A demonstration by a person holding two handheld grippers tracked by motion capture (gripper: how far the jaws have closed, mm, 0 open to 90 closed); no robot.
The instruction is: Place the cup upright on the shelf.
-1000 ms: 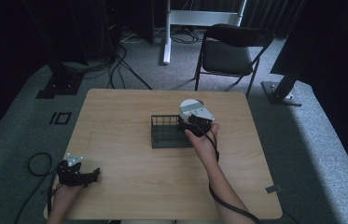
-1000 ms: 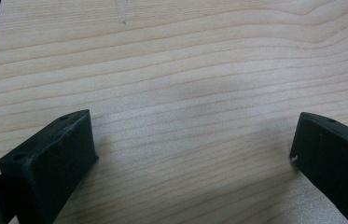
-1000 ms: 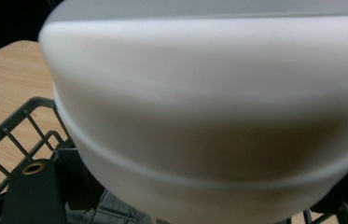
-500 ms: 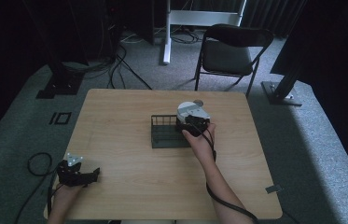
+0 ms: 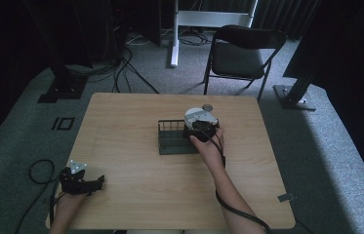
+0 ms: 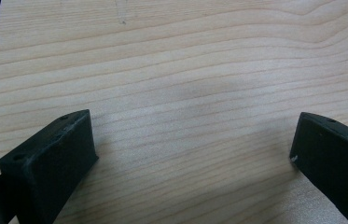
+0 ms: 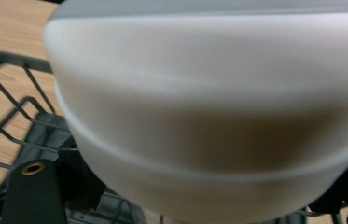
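A white bowl hangs over the right end of a black wire rack in the middle of the wooden table. My right gripper is shut on it from the near side. In the right gripper view the bowl looms close and blurred between the two black jaws of that gripper, with the rack's wires below and to the left. My left gripper rests at the table's front left corner. It stands open over bare wood.
A black folding chair stands beyond the far edge of the table. Cables and stand bases lie on the grey carpet at the back left. A cable loop trails off the table's left side. A small tag sits near the front right corner.
My right hand has carried the bowl slightly left, farther over the rack's right end. The left gripper has stayed put.
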